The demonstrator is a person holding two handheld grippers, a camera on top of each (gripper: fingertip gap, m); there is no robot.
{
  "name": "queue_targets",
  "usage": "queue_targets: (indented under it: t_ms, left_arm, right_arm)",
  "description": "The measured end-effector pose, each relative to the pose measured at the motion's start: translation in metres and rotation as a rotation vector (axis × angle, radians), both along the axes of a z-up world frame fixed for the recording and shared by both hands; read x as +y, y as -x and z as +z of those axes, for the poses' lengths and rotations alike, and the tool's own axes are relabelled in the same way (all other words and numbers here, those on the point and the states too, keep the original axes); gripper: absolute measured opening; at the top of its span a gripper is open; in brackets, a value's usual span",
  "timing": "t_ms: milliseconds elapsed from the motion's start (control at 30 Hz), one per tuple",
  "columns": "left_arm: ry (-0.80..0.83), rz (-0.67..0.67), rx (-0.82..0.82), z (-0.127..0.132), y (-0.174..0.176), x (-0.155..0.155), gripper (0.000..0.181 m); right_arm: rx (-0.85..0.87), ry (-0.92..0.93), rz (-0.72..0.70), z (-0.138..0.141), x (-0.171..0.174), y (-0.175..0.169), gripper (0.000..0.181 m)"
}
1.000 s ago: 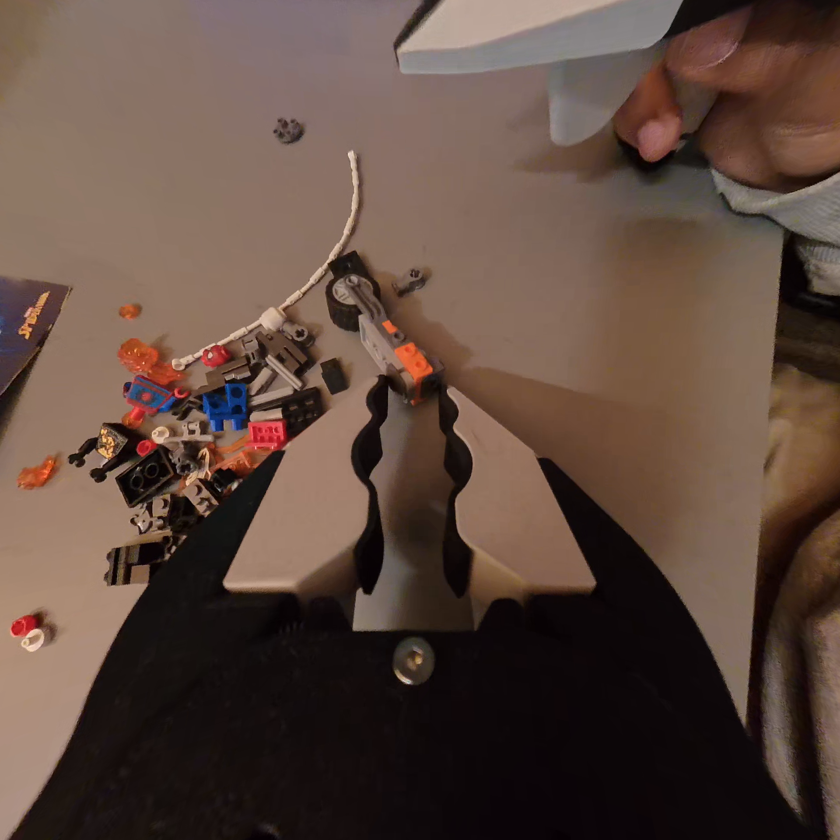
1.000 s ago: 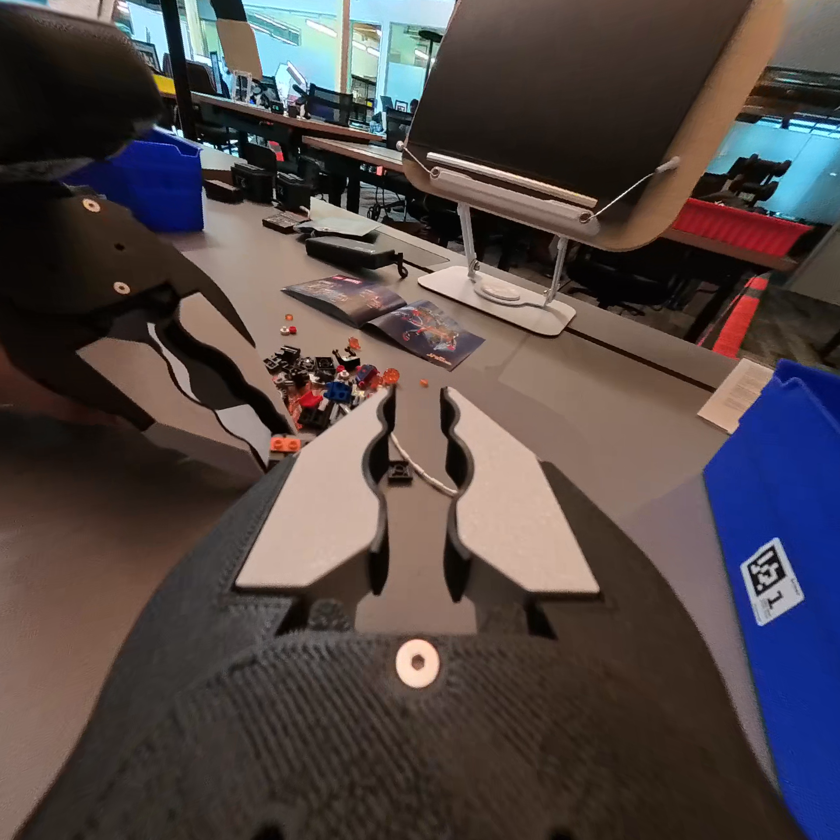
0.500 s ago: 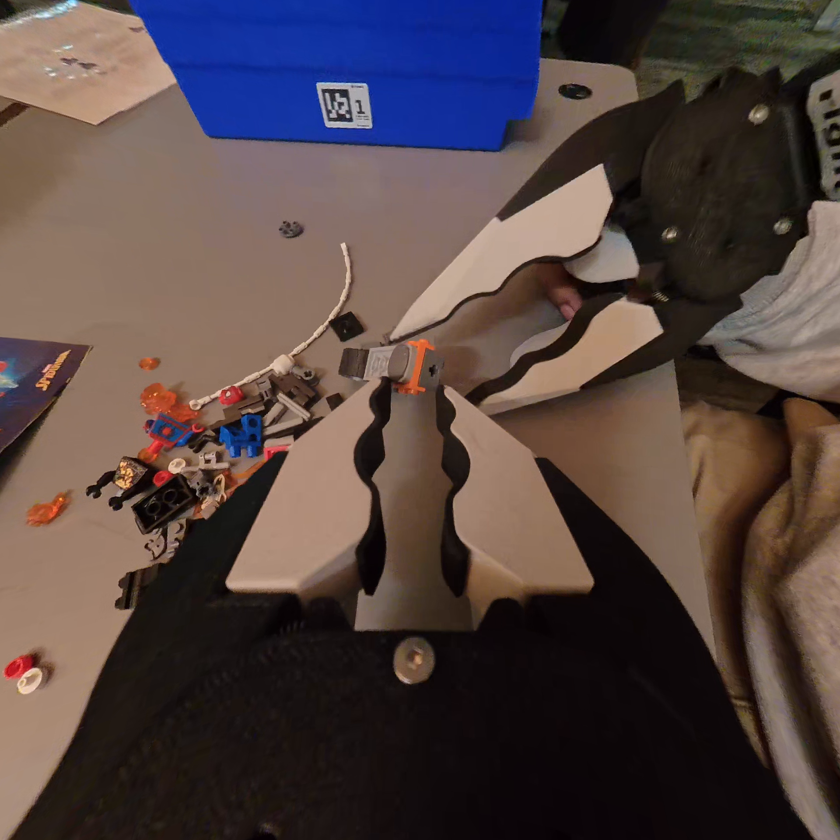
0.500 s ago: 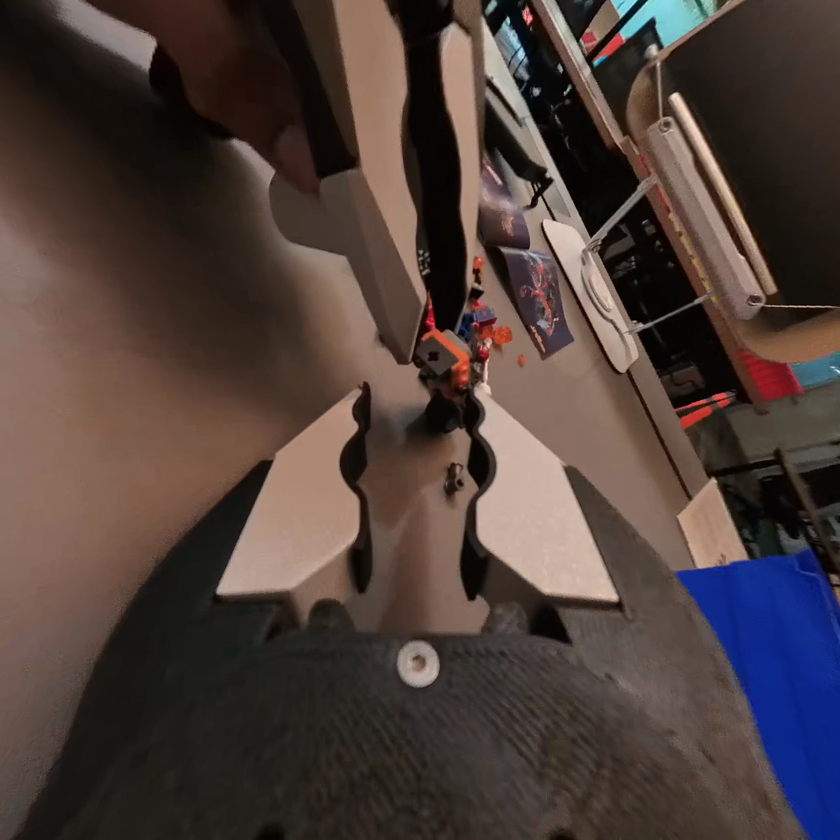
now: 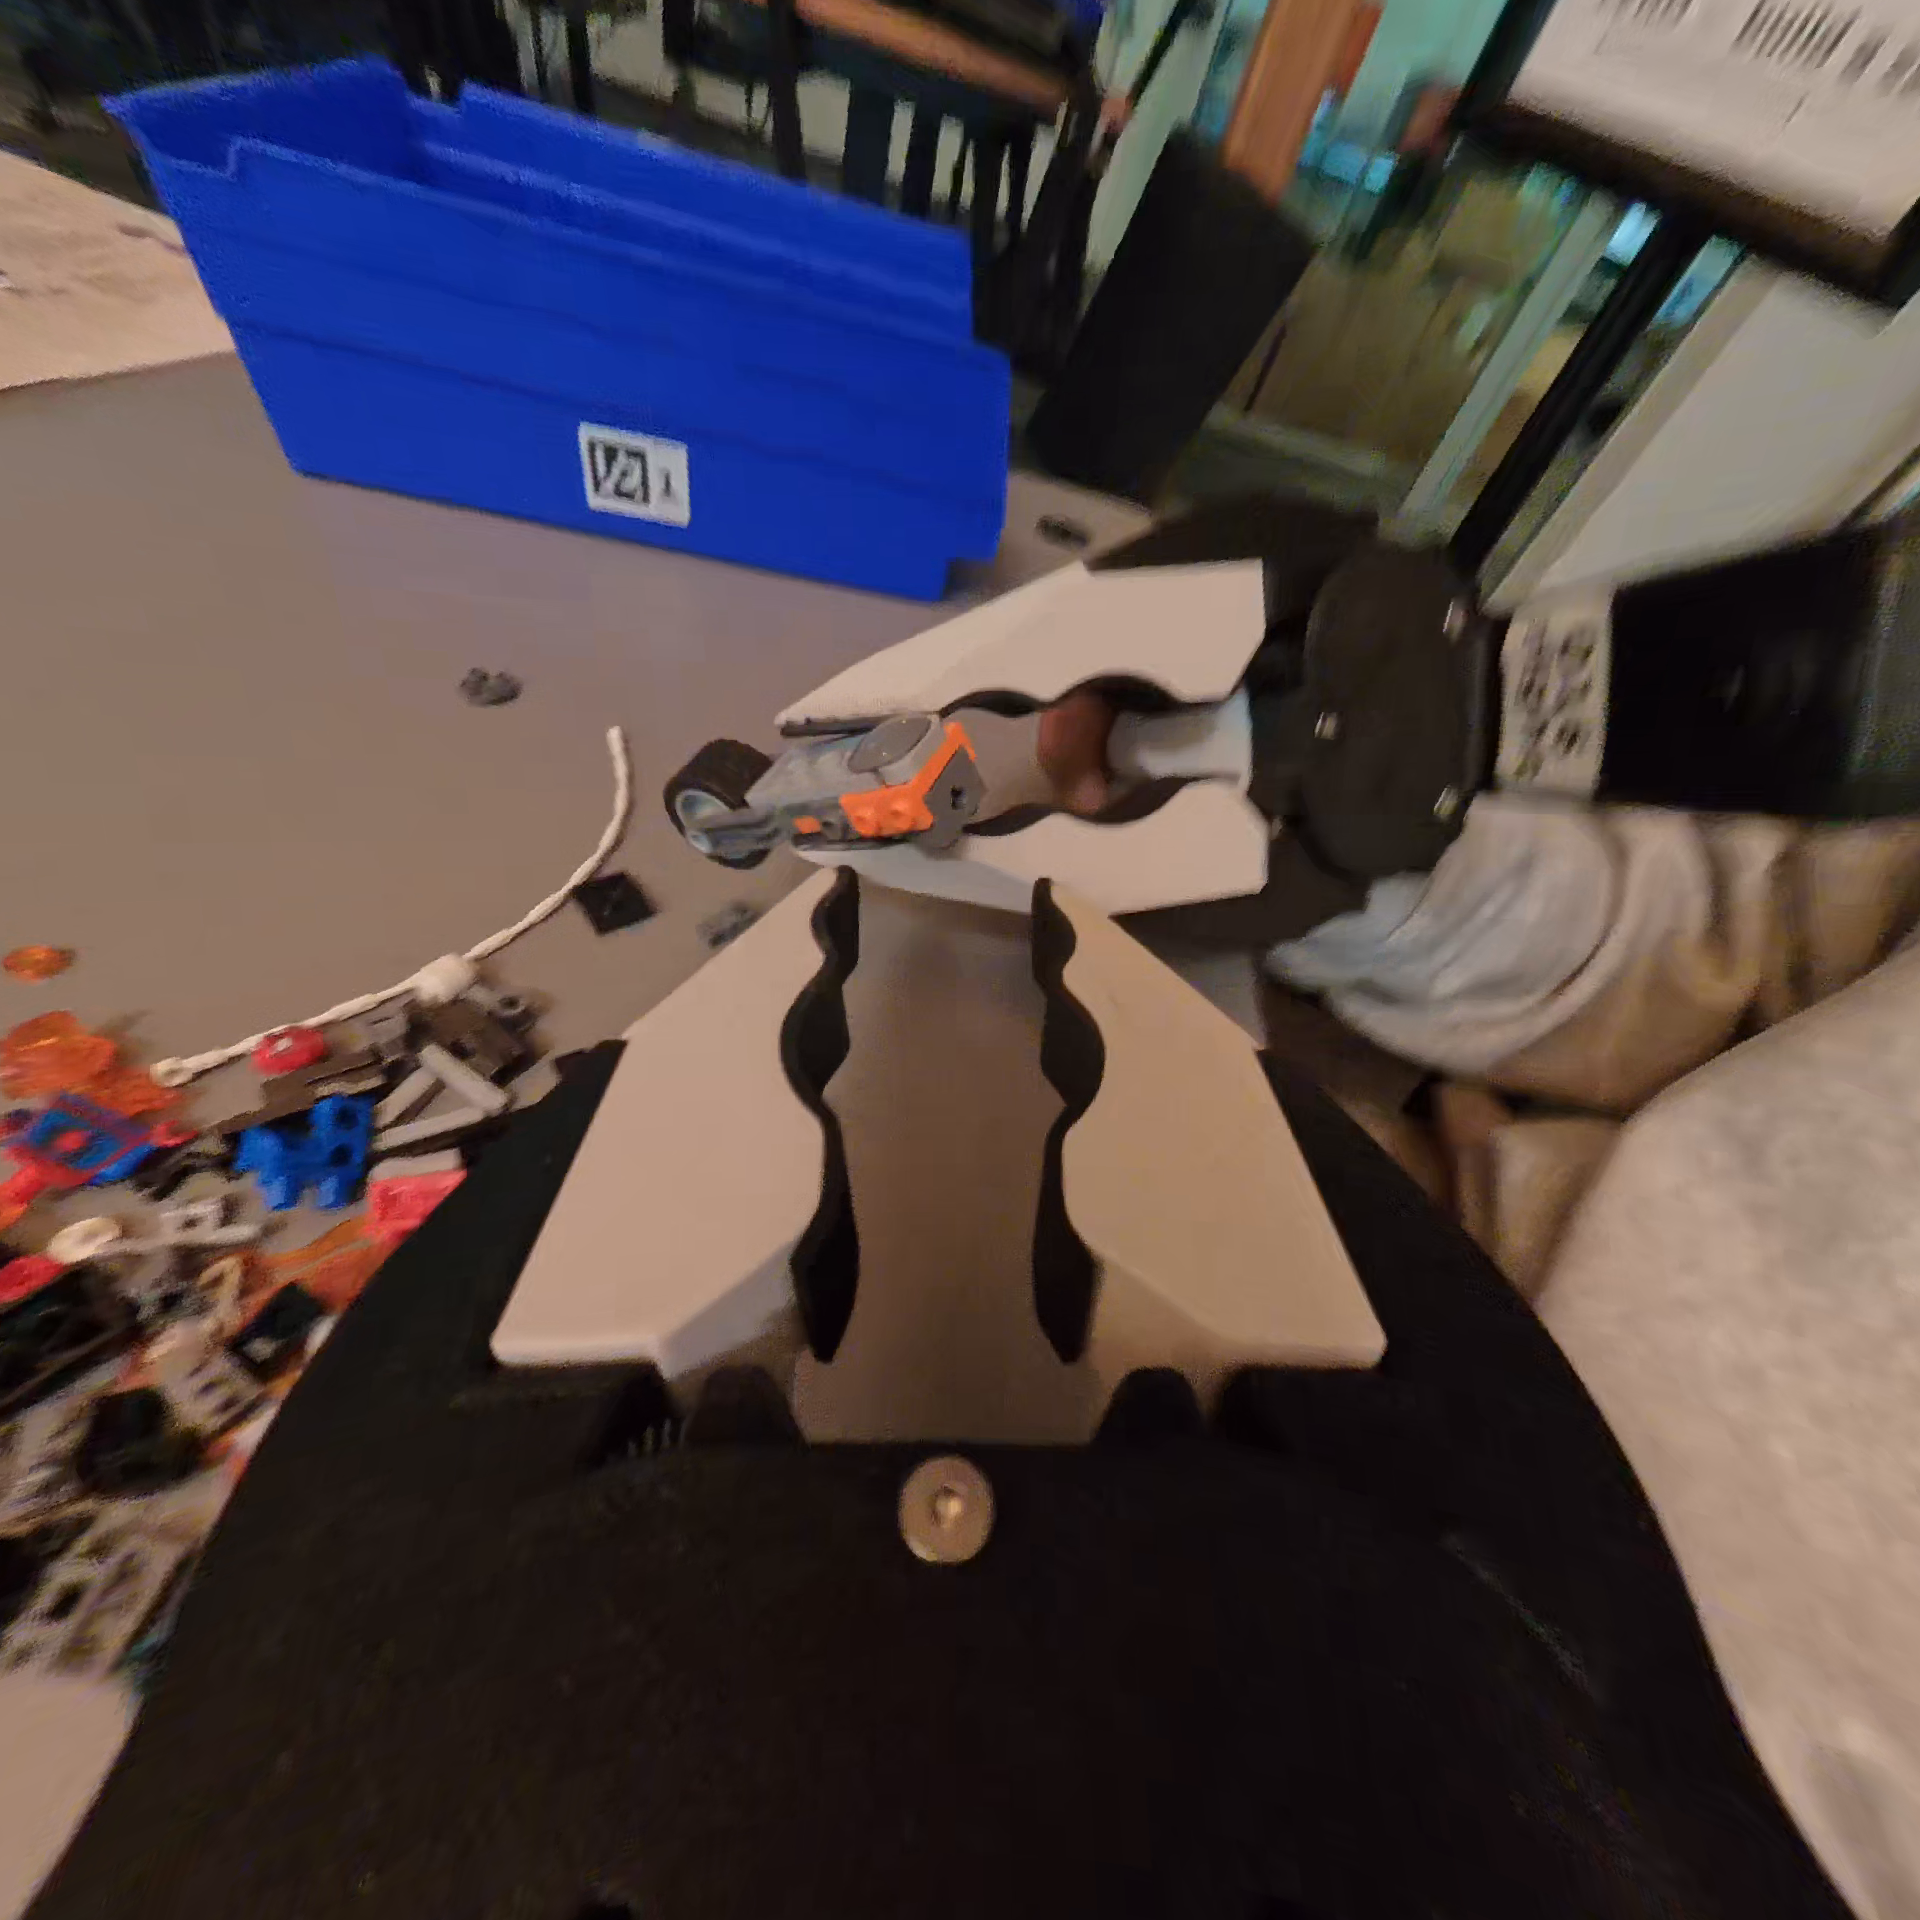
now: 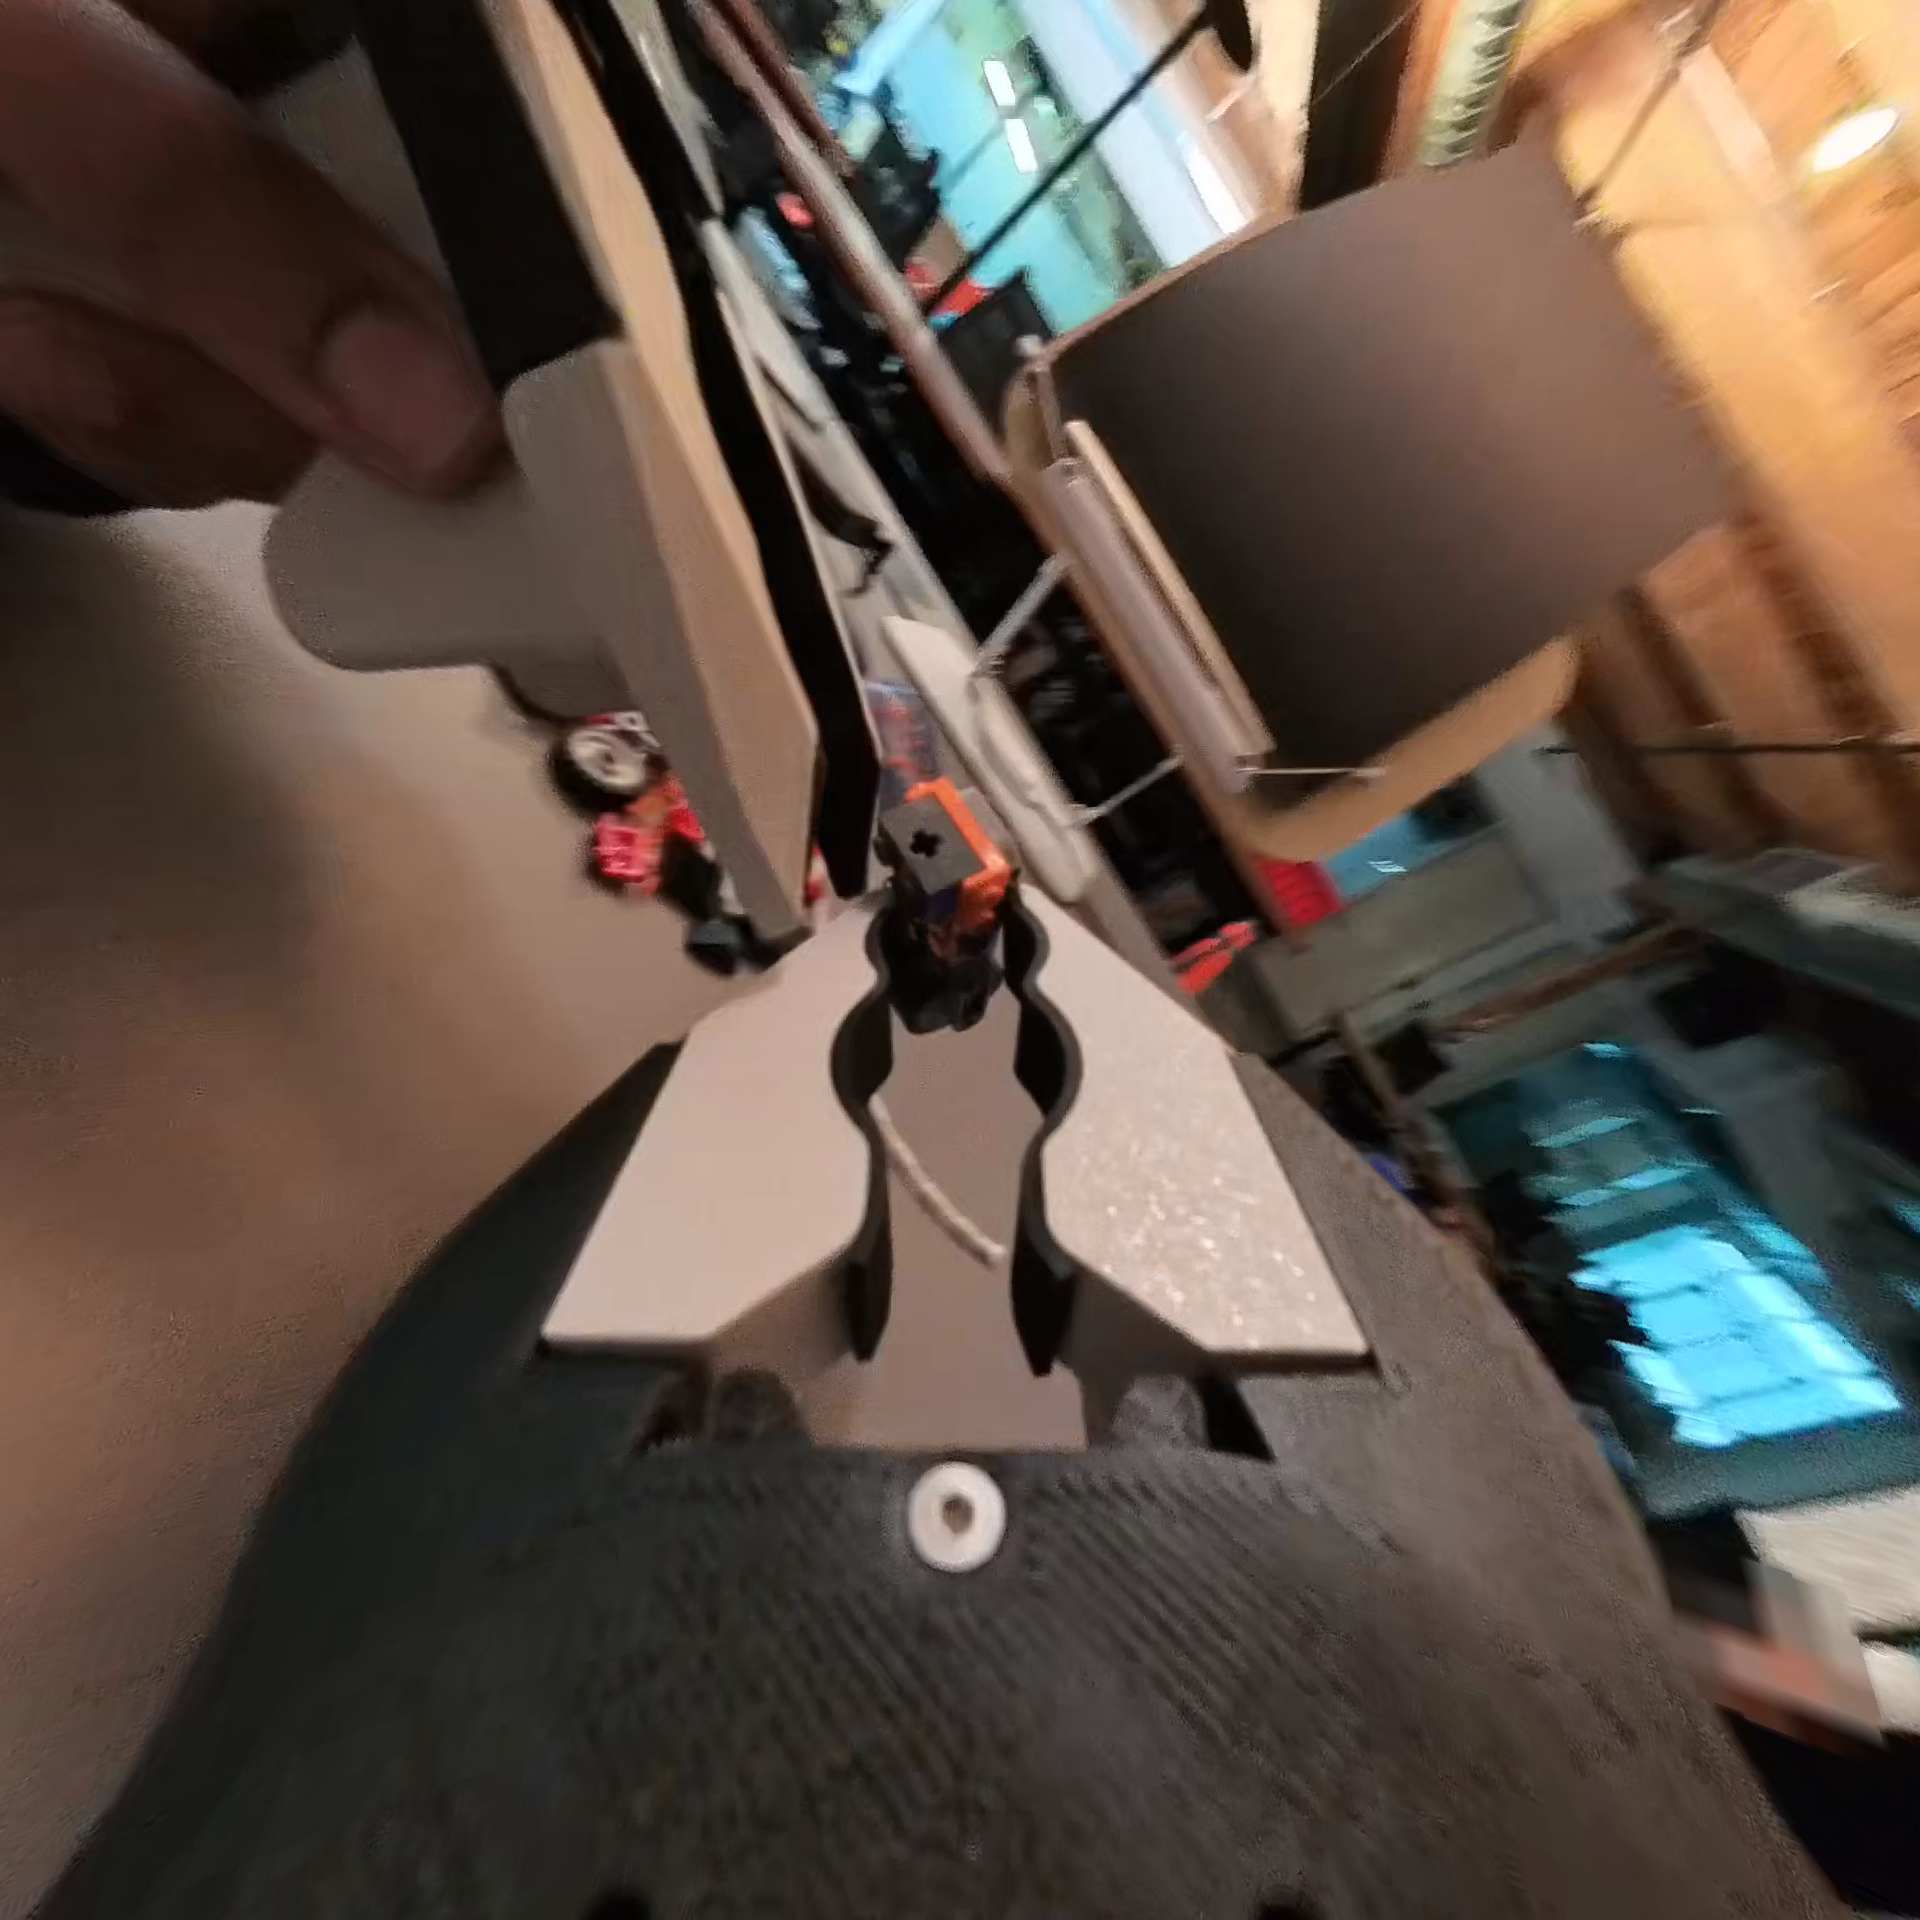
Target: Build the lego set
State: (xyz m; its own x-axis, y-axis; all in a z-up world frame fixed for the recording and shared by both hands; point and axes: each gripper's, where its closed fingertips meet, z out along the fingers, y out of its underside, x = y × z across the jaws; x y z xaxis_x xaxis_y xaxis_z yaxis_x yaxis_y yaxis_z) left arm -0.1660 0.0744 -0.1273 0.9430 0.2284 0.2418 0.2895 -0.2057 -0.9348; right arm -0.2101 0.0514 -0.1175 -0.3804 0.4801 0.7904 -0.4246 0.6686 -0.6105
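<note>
A small grey and orange brick assembly (image 5: 862,784) with a black wheel hangs above the grey table (image 5: 260,675). My right gripper (image 5: 821,790) comes in from the right and is shut on its orange end. In the right wrist view the assembly (image 6: 940,847) sits between my right gripper's (image 6: 945,925) tips. My left gripper (image 5: 940,888) is open and empty, its tips just below and in front of the assembly. It also shows edge-on in the right wrist view (image 6: 821,904), right beside the assembly.
A pile of loose bricks (image 5: 260,1143) lies at left with a white cord piece (image 5: 582,883) and a black tile (image 5: 613,902). A blue bin (image 5: 582,312) stands behind. A dark screen on a stand (image 6: 1351,436) is at the table's far side. A person's sleeve (image 5: 1455,935) is at right.
My left gripper opened and let go of the assembly. My right gripper closed on it and now holds it off the table. Both views have tilted upward.
</note>
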Motion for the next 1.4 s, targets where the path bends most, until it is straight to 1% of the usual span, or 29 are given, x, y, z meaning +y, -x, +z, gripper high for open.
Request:
queue_targets:
  t_ms: [33, 67, 133, 200, 267, 467, 533, 733, 833, 933, 967, 1033, 1100, 1167, 1200, 1267, 1333, 1400]
  left_arm:
    - [-0.056, 0.000, -0.038, 0.006, -0.001, 0.002, 0.035]
    - [-0.090, 0.017, -0.078, 0.007, 0.001, 0.002, 0.035]
    - [-0.102, 0.065, -0.130, 0.004, 0.006, 0.001, 0.033]
    - [-0.116, 0.100, -0.129, 0.006, 0.010, -0.001, 0.033]
    - [-0.113, 0.116, -0.110, 0.007, 0.011, -0.002, 0.033]
    - [-0.130, 0.175, -0.044, 0.014, 0.018, -0.007, 0.028]
    - [-0.139, 0.175, -0.054, 0.015, 0.018, -0.009, 0.027]
    - [-0.215, 0.158, -0.032, 0.029, 0.017, -0.015, 0.021]
    - [-0.255, 0.134, 0.006, 0.038, 0.014, -0.019, 0.020]
    - [-0.310, 0.074, -0.013, 0.045, 0.009, -0.022, 0.020]
    - [-0.319, 0.067, -0.033, 0.044, 0.010, -0.023, 0.020]
    - [-0.351, 0.062, -0.071, 0.046, 0.012, -0.027, 0.019]
    - [-0.384, 0.040, -0.108, 0.048, 0.012, -0.029, 0.019]
    - [-0.398, 0.004, -0.132, 0.049, 0.008, -0.028, 0.019]
    - [-0.399, -0.022, -0.136, 0.050, 0.004, -0.026, 0.019]
    - [-0.371, -0.058, -0.122, 0.048, -0.002, -0.020, 0.019]
    - [-0.343, -0.084, -0.096, 0.046, -0.009, -0.015, 0.019]
    - [-0.323, -0.093, -0.080, 0.044, -0.011, -0.012, 0.019]
  right_arm:
    - [0.062, -0.017, -0.036, 0.005, 0.001, 0.001, 0.016]
    - [0.112, -0.045, -0.065, 0.006, 0.000, 0.001, 0.016]
    - [0.187, -0.108, -0.117, 0.006, -0.002, 0.002, 0.015]
    - [0.226, -0.149, -0.149, 0.005, -0.004, 0.004, 0.014]
    - [0.224, -0.146, -0.171, 0.005, -0.003, 0.005, 0.014]
    - [0.205, -0.129, -0.150, 0.005, -0.007, 0.002, 0.013]
    - [0.194, -0.115, -0.139, 0.005, -0.009, 0.000, 0.013]
    - [0.163, -0.027, -0.050, 0.011, -0.012, -0.009, 0.013]
    - [0.066, 0.096, 0.066, 0.017, -0.015, -0.018, 0.019]
    - [-0.123, 0.250, 0.254, 0.019, -0.019, -0.031, 0.032]
    - [-0.196, 0.303, 0.306, 0.020, -0.019, -0.034, 0.033]
    - [-0.308, 0.448, 0.403, 0.031, -0.014, -0.039, 0.032]
    - [-0.411, 0.633, 0.509, 0.047, -0.004, -0.044, 0.033]
    - [-0.511, 0.791, 0.611, 0.059, 0.006, -0.046, 0.034]
    - [-0.555, 0.845, 0.634, 0.061, 0.009, -0.044, 0.034]
    - [-0.623, 0.874, 0.653, 0.059, 0.012, -0.041, 0.035]
    - [-0.665, 0.865, 0.665, 0.055, 0.009, -0.042, 0.035]
    - [-0.701, 0.835, 0.681, 0.050, 0.004, -0.045, 0.030]
